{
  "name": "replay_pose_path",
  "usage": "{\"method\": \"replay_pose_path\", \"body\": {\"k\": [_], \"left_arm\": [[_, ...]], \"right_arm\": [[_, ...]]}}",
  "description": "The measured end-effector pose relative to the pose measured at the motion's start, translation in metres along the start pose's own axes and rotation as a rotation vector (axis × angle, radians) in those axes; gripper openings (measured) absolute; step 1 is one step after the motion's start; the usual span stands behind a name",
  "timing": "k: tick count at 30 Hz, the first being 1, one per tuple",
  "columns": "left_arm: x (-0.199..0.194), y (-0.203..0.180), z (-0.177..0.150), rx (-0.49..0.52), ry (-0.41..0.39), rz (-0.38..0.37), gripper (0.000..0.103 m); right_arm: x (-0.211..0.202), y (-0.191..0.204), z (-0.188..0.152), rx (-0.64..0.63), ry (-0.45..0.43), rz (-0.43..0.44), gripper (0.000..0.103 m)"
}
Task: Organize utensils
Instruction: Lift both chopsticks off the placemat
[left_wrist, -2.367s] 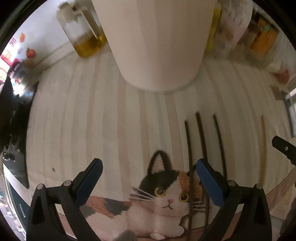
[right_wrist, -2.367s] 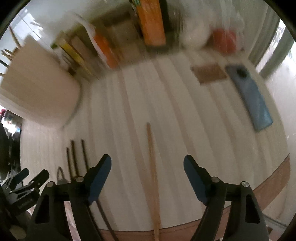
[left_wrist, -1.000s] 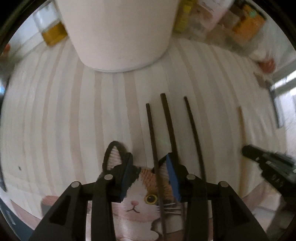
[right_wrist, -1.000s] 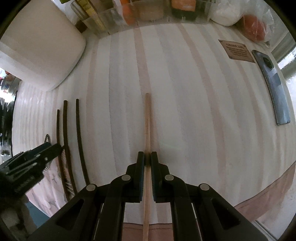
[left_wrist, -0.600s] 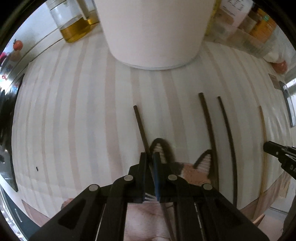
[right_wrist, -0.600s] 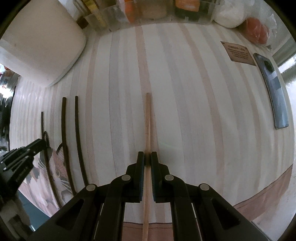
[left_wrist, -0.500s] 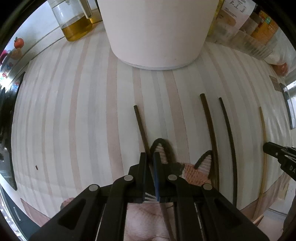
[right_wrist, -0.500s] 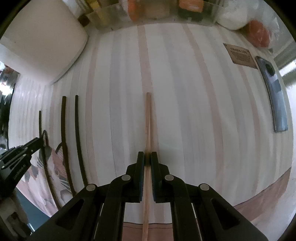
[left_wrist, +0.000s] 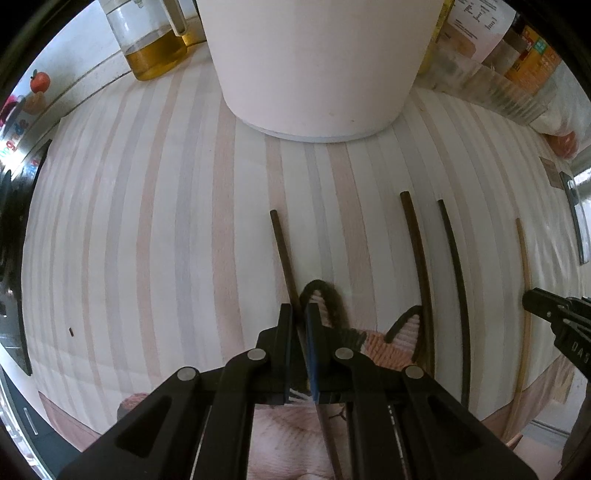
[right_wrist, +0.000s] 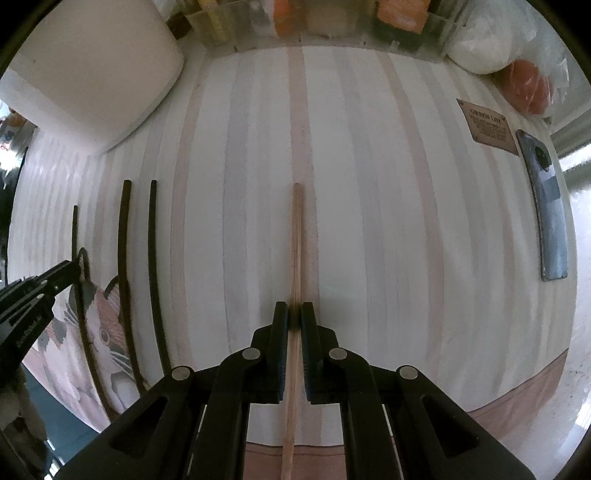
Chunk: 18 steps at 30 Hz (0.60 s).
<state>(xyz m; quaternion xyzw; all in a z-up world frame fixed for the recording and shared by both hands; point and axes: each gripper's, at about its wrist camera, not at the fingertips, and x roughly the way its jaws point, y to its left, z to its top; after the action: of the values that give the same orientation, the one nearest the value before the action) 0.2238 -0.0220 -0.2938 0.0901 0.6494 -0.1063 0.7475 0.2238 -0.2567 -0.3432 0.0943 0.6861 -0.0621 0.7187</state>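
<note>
In each gripper, one chopstick.

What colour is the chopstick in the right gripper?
Light tan wood. The chopstick pinched in the right gripper shows best in the right wrist view.

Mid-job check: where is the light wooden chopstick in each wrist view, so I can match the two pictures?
Left wrist view: the light wooden chopstick runs up the far right edge, with the right gripper clamped on it.
Right wrist view: the same chopstick runs up the centre, pinched between the closed fingers.
Shared landmark: the big white container, top centre in the left view, top left in the right view.
</note>
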Motion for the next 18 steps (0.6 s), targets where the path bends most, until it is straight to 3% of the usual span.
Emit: {"method": "replay_pose_path", "body": {"k": [5, 10, 18], "left_arm": [[0.000, -0.014, 0.000, 0.009, -0.022, 0.012, 0.003], [-0.025, -0.022, -0.003, 0.014, -0.057, -0.025, 0.003], [-0.081, -0.027, -0.011, 0.022, -0.154, -0.069, 0.002]], "right_arm": [[0.000, 0.011, -0.006, -0.007, -0.032, -0.019, 0.007], [-0.017, 0.000, -0.023, 0.064, -0.107, 0.072, 0.006], [-0.065, -0.002, -0.043, 0.066, -0.251, 0.142, 0.006]]}}
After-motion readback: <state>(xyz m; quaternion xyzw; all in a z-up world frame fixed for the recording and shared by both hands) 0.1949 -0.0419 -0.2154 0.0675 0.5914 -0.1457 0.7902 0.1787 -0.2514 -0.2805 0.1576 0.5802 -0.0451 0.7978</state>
